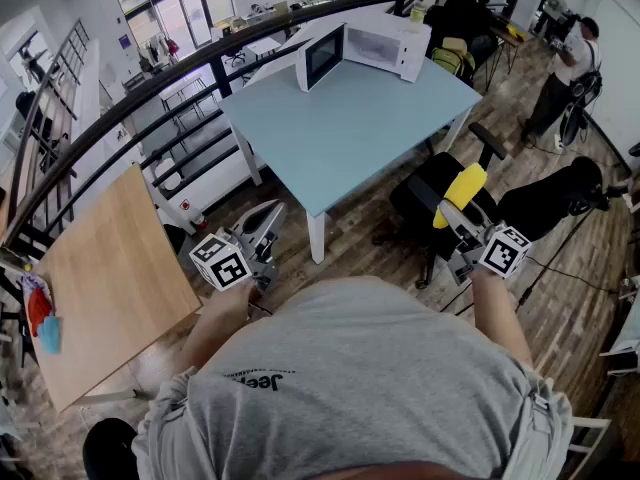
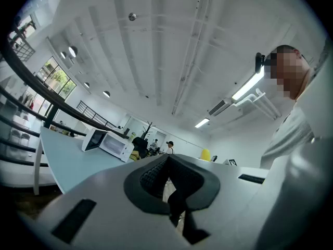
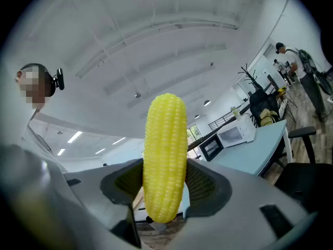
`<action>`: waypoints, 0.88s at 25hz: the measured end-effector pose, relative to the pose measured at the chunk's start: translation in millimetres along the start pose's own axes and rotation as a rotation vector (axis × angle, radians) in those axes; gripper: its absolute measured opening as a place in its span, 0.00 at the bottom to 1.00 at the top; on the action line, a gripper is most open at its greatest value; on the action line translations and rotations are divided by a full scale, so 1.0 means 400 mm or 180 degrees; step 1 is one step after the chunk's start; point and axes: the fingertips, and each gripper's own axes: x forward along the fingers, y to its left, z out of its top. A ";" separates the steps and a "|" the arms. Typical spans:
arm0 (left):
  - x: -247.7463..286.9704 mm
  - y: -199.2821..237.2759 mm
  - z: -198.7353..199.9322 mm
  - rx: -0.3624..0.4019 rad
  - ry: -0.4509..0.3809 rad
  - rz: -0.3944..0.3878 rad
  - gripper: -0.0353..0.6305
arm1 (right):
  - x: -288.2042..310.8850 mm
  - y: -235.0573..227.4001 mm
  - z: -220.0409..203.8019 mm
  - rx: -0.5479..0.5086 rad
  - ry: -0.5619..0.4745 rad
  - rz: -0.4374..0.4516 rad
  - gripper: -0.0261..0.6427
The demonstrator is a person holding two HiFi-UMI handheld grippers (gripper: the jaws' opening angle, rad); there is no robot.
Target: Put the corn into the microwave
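Holding yellow kernelled corn cob in right gripper; left gripper closed, empty. Yet to reach open white microwave, upper centre.

Bare blue table before the open microwave — black chair alongside

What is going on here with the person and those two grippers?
A person holds a corn cob clamped upright in the right gripper. The left gripper is shut and empty. The microwave sits at the far end of the blue table with its door open. The person stands back from the table, so the corn is not yet near it.
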 end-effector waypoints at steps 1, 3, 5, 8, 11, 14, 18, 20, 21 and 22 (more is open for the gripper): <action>0.001 0.002 -0.001 0.0024 0.0008 0.0015 0.08 | 0.000 -0.002 0.003 -0.0002 0.0002 0.0005 0.41; 0.004 0.007 -0.001 0.0054 0.0022 0.0043 0.08 | 0.001 -0.008 0.008 0.0006 0.0005 0.0009 0.41; 0.009 0.010 0.000 0.0054 0.0020 0.0055 0.08 | 0.005 -0.014 0.012 0.0009 0.0003 0.0016 0.41; 0.012 0.004 0.001 0.0032 -0.0007 0.0033 0.08 | 0.004 -0.013 0.012 -0.0001 0.0005 0.0028 0.41; 0.015 0.000 0.004 0.0020 -0.0017 0.0019 0.08 | 0.007 -0.015 0.012 -0.0003 0.0009 0.0042 0.41; 0.019 0.006 0.005 0.0017 -0.0020 0.0033 0.08 | 0.015 -0.016 0.015 0.0003 0.0025 0.0107 0.41; 0.024 0.006 0.004 0.0001 0.0007 0.0060 0.08 | 0.020 -0.028 0.009 0.0073 0.0045 0.0125 0.41; 0.030 0.006 0.003 0.0005 0.0017 0.0065 0.08 | 0.025 -0.028 0.010 0.0046 0.0053 0.0161 0.41; 0.034 0.006 0.002 0.0010 0.0020 0.0067 0.08 | 0.026 -0.030 0.009 0.0044 0.0059 0.0169 0.41; 0.038 0.006 0.001 0.0014 0.0023 0.0069 0.08 | 0.026 -0.034 0.007 0.0052 0.0066 0.0170 0.41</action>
